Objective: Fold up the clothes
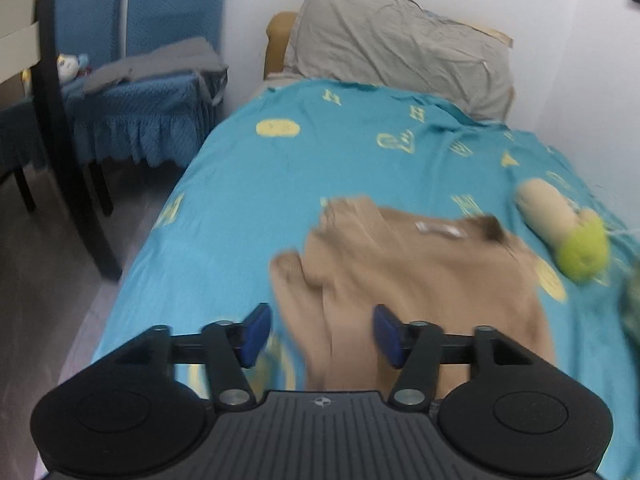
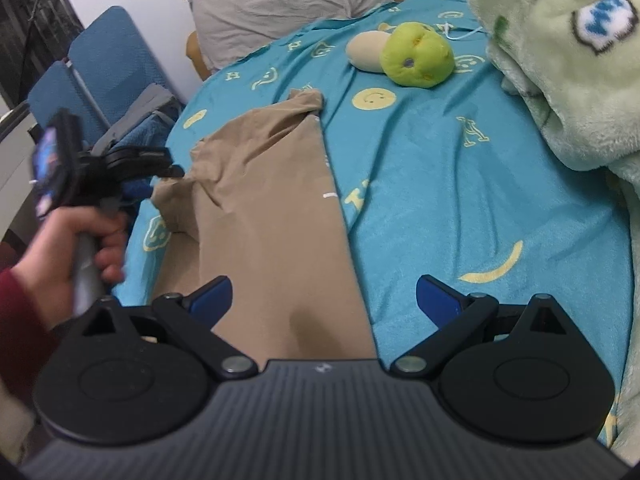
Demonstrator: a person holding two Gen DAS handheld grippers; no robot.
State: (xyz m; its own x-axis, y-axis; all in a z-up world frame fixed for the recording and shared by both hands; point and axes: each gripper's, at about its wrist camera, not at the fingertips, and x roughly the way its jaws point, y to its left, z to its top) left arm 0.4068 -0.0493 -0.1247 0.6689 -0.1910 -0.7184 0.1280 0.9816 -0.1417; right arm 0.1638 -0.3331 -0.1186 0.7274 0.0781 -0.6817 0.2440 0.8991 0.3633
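A tan garment (image 1: 420, 272) lies partly folded on the turquoise bedsheet (image 1: 320, 152), with a straight folded edge on its right side in the right wrist view (image 2: 272, 200). My left gripper (image 1: 322, 334) is open, its blue pads apart just above the garment's rumpled left part, pressing on nothing. From the right wrist camera, a hand (image 2: 72, 248) holds that left gripper (image 2: 170, 168) at the garment's left edge. My right gripper (image 2: 324, 298) stands wide open over the garment's near end and the sheet (image 2: 460, 184), holding nothing.
A green and cream plush toy (image 2: 416, 56) lies farther up the bed, also in the left wrist view (image 1: 576, 248). A pale green fleece blanket (image 2: 560, 80) is heaped at the right. A grey pillow (image 1: 400, 48) is at the head. Blue-covered chairs (image 1: 140, 92) stand left of the bed.
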